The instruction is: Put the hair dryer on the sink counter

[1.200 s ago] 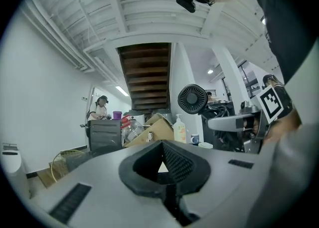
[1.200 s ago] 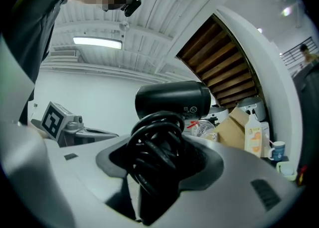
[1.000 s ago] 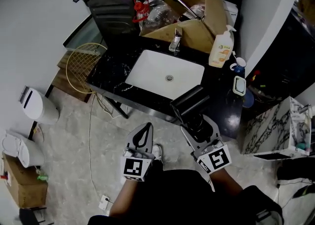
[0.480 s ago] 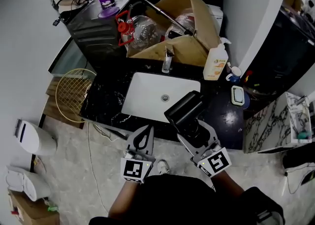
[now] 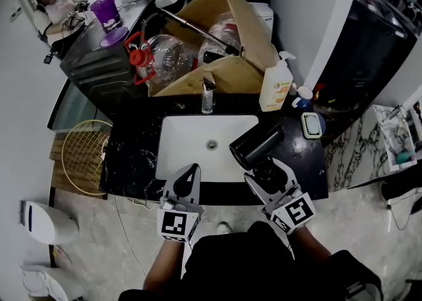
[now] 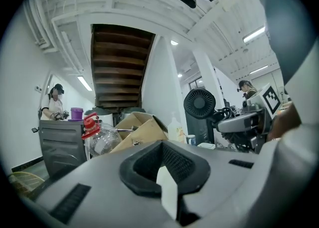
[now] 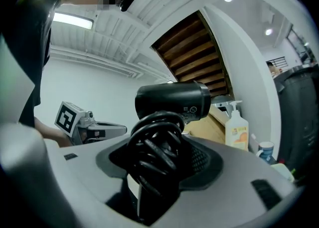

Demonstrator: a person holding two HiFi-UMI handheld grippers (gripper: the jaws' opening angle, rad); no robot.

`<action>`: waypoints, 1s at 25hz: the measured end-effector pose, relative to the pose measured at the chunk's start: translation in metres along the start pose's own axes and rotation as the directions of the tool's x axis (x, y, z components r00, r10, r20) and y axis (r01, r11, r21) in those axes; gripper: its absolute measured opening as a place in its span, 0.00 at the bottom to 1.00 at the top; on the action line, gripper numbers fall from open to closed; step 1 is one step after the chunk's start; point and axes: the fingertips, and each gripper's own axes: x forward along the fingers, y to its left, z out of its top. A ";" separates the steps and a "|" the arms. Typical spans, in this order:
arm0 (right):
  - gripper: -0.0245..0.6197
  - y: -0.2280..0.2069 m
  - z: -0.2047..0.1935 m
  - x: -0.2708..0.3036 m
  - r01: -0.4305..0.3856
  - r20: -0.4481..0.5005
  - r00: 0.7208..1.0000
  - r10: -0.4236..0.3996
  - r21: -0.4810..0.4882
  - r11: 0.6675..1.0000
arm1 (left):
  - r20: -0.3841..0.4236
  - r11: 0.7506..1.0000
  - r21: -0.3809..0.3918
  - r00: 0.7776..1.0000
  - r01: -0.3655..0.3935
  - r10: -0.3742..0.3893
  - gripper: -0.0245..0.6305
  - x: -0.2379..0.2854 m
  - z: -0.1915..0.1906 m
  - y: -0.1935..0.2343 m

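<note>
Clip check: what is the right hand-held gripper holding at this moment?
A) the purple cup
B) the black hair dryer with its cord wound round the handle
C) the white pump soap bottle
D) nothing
B: in the right gripper view, the right hand-held gripper is clamped on the cord-wrapped handle of the black hair dryer.

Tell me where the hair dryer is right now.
In the head view, the hair dryer is clamped in the right gripper, over the white sink's right edge, just short of the soap bottle.
</note>
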 end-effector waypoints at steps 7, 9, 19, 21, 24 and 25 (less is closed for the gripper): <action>0.43 -0.063 -0.033 -0.007 0.160 -0.112 0.982 -0.150 0.086 0.983 | -0.023 0.993 -0.040 0.993 0.114 -0.115 0.03 0.049 -0.007 -0.026; 0.43 -0.083 -0.046 -0.010 0.199 -0.159 0.970 -0.182 0.096 0.975 | -0.010 0.992 -0.042 0.992 0.122 -0.122 0.03 0.063 -0.006 -0.029; 0.43 -0.155 -0.120 -0.026 0.373 -0.415 0.857 -0.305 0.092 0.923 | -0.005 0.984 -0.060 0.986 0.168 -0.168 0.03 0.115 -0.004 -0.057; 0.43 -0.166 -0.131 -0.026 0.397 -0.447 0.839 -0.310 0.113 0.911 | -0.006 0.983 -0.059 0.984 0.175 -0.176 0.03 0.120 -0.004 -0.063; 0.43 -0.181 -0.148 -0.026 0.420 -0.484 0.818 -0.312 0.129 0.898 | -0.036 0.984 -0.060 0.985 0.167 -0.169 0.03 0.126 -0.014 -0.068; 0.43 -0.185 -0.155 -0.026 0.428 -0.498 0.808 -0.314 0.129 0.895 | -0.048 0.985 -0.064 0.986 0.159 -0.162 0.03 0.127 -0.018 -0.070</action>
